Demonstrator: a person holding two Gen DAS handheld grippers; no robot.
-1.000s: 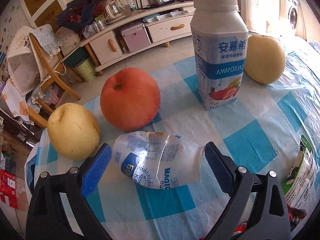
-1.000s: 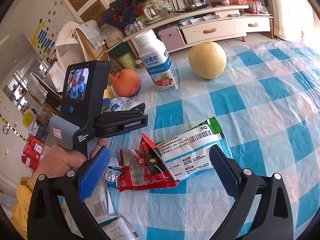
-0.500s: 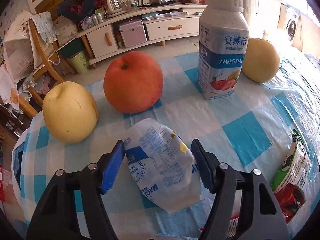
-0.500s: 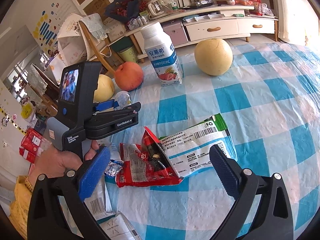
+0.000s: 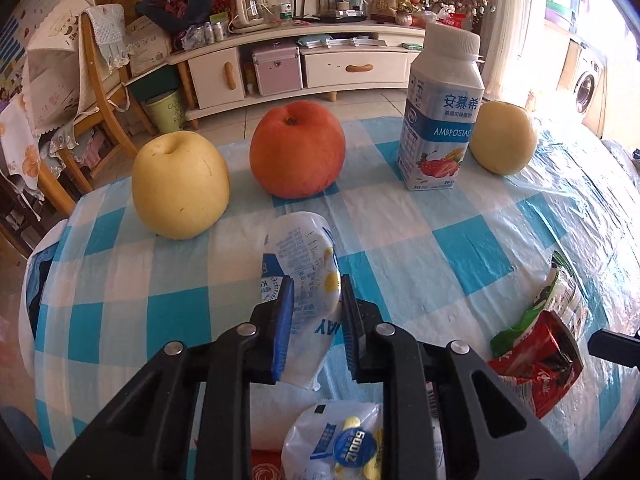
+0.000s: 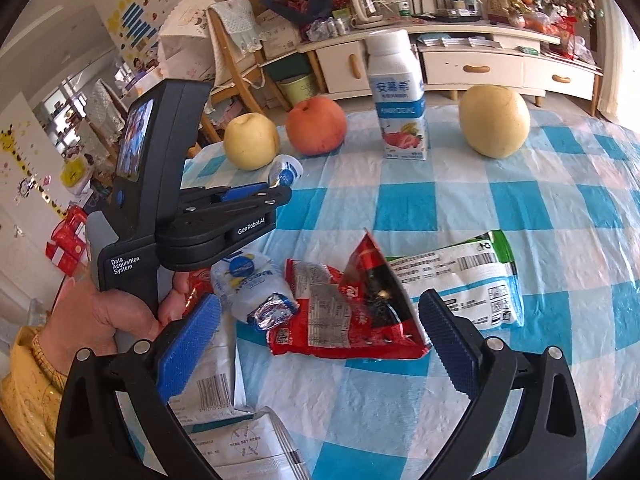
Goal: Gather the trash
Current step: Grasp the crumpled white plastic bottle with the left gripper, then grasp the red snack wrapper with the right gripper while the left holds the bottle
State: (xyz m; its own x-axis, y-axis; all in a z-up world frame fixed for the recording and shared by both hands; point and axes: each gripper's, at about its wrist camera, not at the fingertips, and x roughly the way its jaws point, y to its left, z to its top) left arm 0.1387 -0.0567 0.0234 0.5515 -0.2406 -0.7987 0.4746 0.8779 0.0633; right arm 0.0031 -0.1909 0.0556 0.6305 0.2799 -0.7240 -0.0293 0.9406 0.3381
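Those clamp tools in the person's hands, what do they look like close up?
Each is a black plastic clamp with two arms, silver rivets and ribbed blue pads on the fingertips. The left gripper has an upright black handle carrying a small screen, a blue button and white lettering: "GenRobot.AI" and "Data Acquisition System". The right gripper shows the same arms and pads. The hand wears a yellow sleeve.

the left gripper (image 5: 314,296) points down at a slant and its jaws are closing, with a crumpled white plastic pouch (image 5: 306,280) pinched between the blue pads. a hand (image 6: 108,316) with a yellow sleeve holds its handle. the right gripper (image 6: 320,340) hangs with its jaws wide apart, maybe touching nothing.
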